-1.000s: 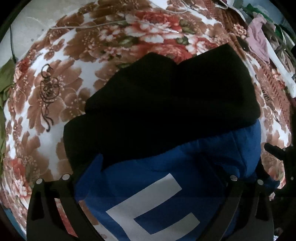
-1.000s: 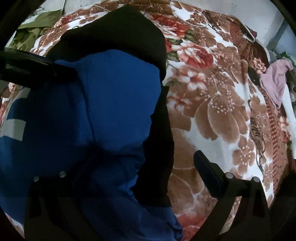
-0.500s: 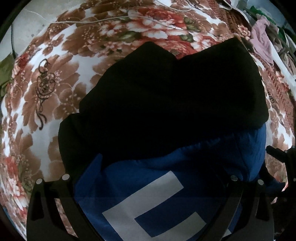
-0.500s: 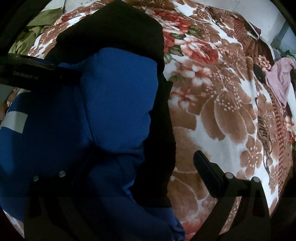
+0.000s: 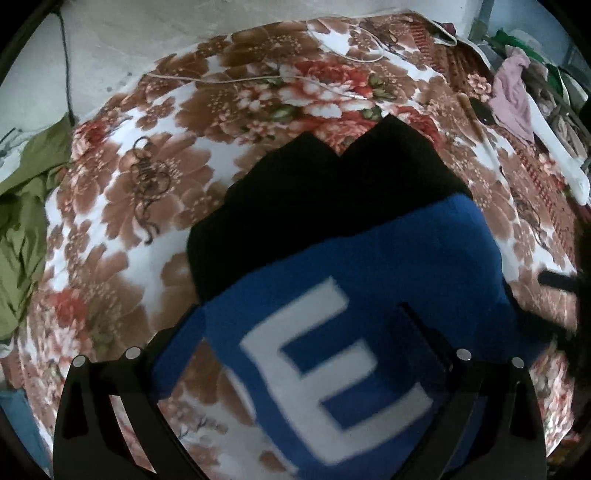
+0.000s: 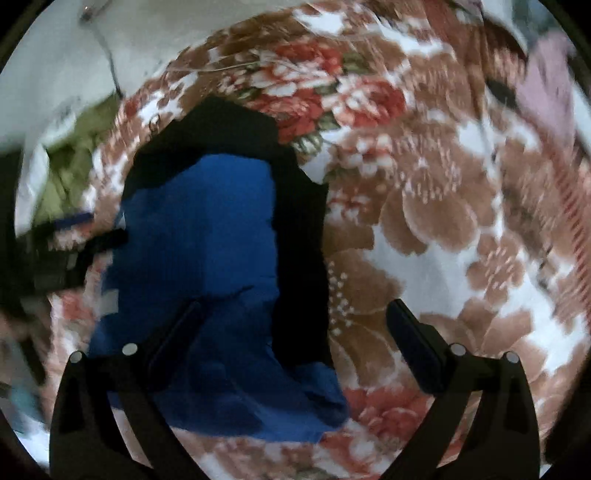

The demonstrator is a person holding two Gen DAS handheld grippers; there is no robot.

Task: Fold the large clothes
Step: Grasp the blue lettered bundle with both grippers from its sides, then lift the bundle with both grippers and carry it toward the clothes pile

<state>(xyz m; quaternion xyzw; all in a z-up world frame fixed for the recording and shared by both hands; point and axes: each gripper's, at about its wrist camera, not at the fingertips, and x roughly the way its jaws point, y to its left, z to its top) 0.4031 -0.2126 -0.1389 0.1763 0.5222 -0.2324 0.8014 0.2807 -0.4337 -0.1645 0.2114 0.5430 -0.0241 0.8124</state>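
The left gripper [image 5: 291, 391], its two black fingers spread wide at the bottom of the left wrist view, hovers over a blue-and-black garment [image 5: 354, 273] and grips nothing; the blue panel with its large white letter E [image 5: 325, 358] fills the space between the fingers, the right-hand finger [image 5: 424, 332] showing dark against the fabric. In the right wrist view the right gripper [image 6: 291, 339] is likewise wide open and empty-handed, one finger [image 6: 173, 332] above the crumpled blue edge of the garment [image 6: 207, 236], the other [image 6: 410, 343] over bare bedding. The garment lies folded in a compact bundle on a floral blanket [image 5: 155, 229] of brown, red and white blooms, blue layer on top, black layer [image 5: 325, 192] jutting out beyond it on the far side and along its right edge. Part of the left gripper [image 6: 85, 251] appears at the left edge of the blurred right wrist view, beside the bundle. Farther back, a thin pale cord [image 5: 236, 79] trails across the blanket; an olive-green cloth [image 5: 26, 206] is heaped at the left edge, and a pink garment [image 5: 513, 99] lies among other clutter at the far right. A pale wall [image 5: 184, 33] rises behind the bed.
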